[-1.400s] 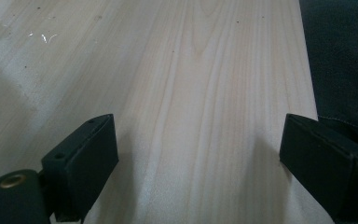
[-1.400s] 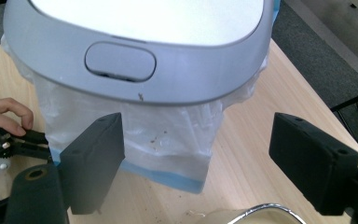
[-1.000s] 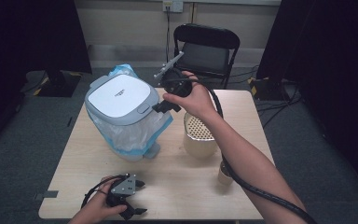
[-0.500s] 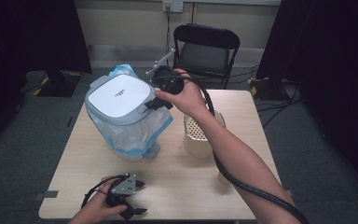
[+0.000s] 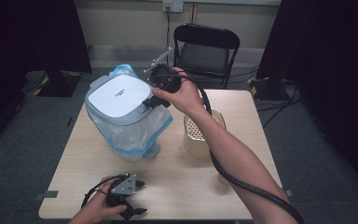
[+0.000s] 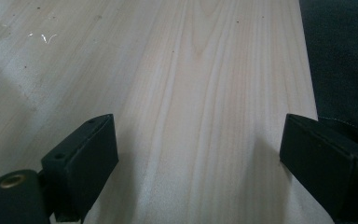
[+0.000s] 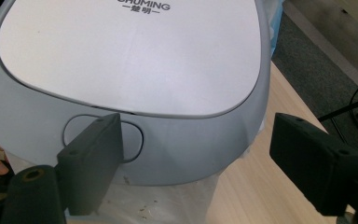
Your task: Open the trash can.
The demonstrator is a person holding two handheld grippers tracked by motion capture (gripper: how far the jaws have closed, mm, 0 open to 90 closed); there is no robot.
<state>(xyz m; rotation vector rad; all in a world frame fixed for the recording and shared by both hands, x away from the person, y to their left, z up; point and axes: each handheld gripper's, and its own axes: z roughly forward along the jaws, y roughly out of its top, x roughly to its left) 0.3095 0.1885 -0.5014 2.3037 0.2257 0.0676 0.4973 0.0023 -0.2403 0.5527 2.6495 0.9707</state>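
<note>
The lidded bin stands a little left of centre in the high view, toward the far side of the pale wooden worktop, and it leans slightly, its white top panel turned up to the camera. It is a grey-rimmed container with rounded corners, a white lid bearing a small printed brand name, and an oval push-button set in the grey front band; a clear plastic liner with blue edges is trapped under the rim and hangs crumpled down its sides. The right tool sits at the bin's right-hand edge in that view, and in the right gripper view its jaws stand apart with one black pad just in front of the button and nothing clamped between them; they have just been opening a little further. That placing suggests the button is the target, probably to pop the lid. A cream perforated basket stands just right of the bin, partly behind the forearm. The left tool rests low at the bottom left, jaws wide open over bare wood, likely parked out of the way.
</note>
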